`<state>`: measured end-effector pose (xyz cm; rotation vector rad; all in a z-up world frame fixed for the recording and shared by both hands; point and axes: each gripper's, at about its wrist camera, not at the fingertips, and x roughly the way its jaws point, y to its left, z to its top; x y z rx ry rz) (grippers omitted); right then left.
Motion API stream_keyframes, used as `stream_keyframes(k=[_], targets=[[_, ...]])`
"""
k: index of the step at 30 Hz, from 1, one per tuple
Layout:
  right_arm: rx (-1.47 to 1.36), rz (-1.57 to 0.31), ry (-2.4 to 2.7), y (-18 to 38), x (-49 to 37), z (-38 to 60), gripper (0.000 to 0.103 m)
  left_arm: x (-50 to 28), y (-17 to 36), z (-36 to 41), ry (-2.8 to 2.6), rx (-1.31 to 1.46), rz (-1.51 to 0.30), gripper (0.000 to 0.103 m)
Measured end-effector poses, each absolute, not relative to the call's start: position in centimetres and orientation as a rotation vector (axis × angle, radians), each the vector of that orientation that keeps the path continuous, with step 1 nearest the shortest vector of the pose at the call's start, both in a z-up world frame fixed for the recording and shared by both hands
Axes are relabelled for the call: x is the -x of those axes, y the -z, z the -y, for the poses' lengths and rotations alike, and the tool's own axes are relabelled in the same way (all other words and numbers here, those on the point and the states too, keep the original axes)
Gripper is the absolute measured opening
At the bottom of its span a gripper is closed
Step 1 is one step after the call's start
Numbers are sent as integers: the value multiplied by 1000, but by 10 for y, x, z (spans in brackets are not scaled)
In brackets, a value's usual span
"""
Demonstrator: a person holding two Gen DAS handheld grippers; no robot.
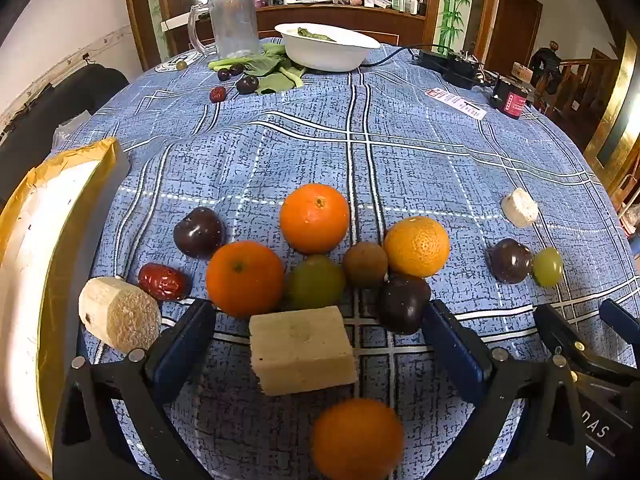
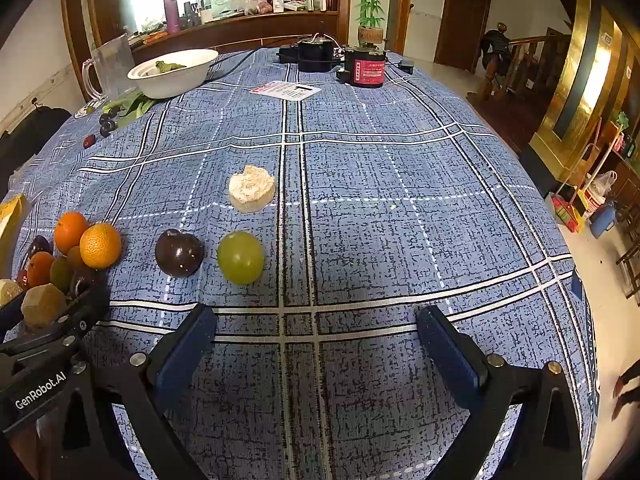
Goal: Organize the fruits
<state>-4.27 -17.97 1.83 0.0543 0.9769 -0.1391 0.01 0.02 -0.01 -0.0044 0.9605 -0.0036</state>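
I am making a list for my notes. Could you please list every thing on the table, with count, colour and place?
oranges: four, orange, near cluster
dark plums: three near, purple
green grapes: two, near
brown fruit: one, in cluster
red date: one, near left
beige block: one, between left fingers
white bowl: one, far side
glass mug: one, far left
tablecloth: blue checked
left hand-held gripper: open
right hand-held gripper: open, nothing between

white bowl (image 1: 328, 54) | glass mug (image 1: 232, 20) | red canister (image 2: 366, 68) | blue tablecloth (image 2: 380, 200)
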Motion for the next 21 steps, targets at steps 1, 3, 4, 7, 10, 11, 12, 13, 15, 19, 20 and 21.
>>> stream_keyframes(k=[1,3,4,7,10,11,12,13,15,19,20,21], targets=[[-56,-976,138,-18,43,180,102,0,0,0,3,2,-959,102],[-56,-976,138,-18,43,180,102,0,0,0,2,2,-958,102],[-56,-976,138,-19,43,180,102,0,0,0,2,2,-958,102],[-56,-976,138,-19,43,180,102,0,0,0,2,2,-958,102],[-56,-976,138,-19,42,180,102,0,0,0,2,2,-958,102],[-56,-976,138,-19,42,180,102,0,0,0,2,2,-958,102],[-56,-975,138,-19,42,180,102,0,0,0,2,2,-958,102],[-56,-975,138,-19,42,180,102,0,0,0,3,2,-958,102],[-56,-975,138,-19,42,181,102,0,0,0,2,2,-958,102],[-56,-975,138,-19,42,181,102,0,0,0,2,2,-958,102],[-56,-975,138,-19,42,181,102,0,0,0,3,1,-959,102],[-56,-975,138,-19,42,181,102,0,0,0,8,-5,-960,103]])
